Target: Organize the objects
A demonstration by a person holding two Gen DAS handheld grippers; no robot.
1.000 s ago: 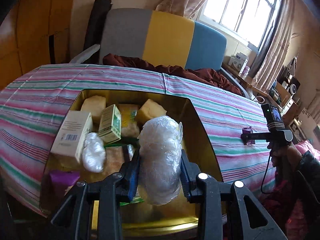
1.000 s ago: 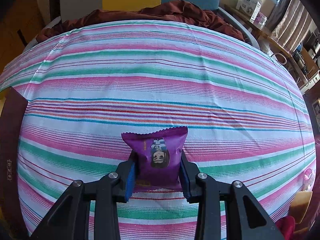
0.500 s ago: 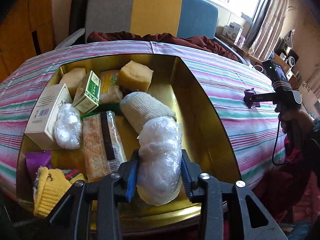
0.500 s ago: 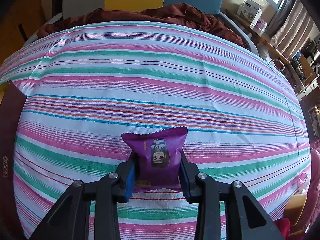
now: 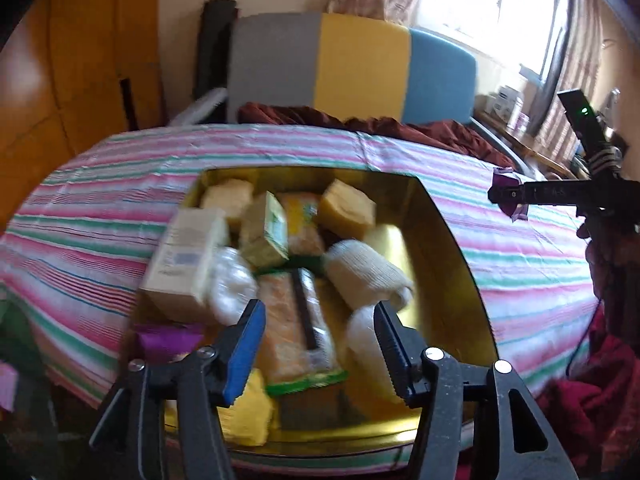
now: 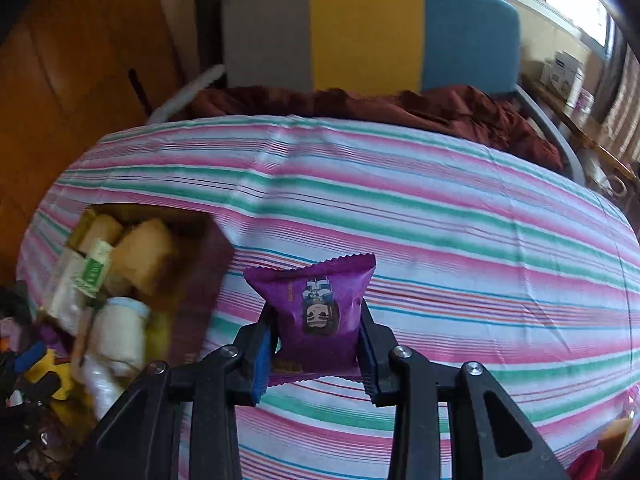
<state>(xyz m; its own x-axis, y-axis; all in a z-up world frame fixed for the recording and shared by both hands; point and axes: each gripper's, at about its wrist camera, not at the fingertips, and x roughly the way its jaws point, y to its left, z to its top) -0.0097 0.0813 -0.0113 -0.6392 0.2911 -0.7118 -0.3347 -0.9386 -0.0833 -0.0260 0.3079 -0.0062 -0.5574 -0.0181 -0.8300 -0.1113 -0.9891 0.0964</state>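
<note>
A gold tin box (image 5: pixel 452 248) sits on the striped tablecloth (image 5: pixel 100 208), filled with boxes, sponge blocks, a knit roll and wrapped packets. My left gripper (image 5: pixel 320 344) is open and empty above the box's near end. The clear plastic-wrapped bundle (image 5: pixel 366 344) lies in the box beside the right finger. My right gripper (image 6: pixel 316 344) is shut on a purple snack packet (image 6: pixel 316 304) and holds it above the cloth, right of the box (image 6: pixel 200 280). The right gripper also shows in the left wrist view (image 5: pixel 516 196), still holding the packet.
A grey, yellow and blue headboard (image 5: pixel 352 68) and a dark red blanket (image 5: pixel 420 128) lie behind the table. A wooden wardrobe (image 5: pixel 60 80) stands at the left. A window (image 5: pixel 500 0) and a cluttered shelf are at the right.
My left gripper has opened and let the plastic-wrapped bundle drop into the box, then drawn back. My right gripper has swung left toward the box with the purple packet.
</note>
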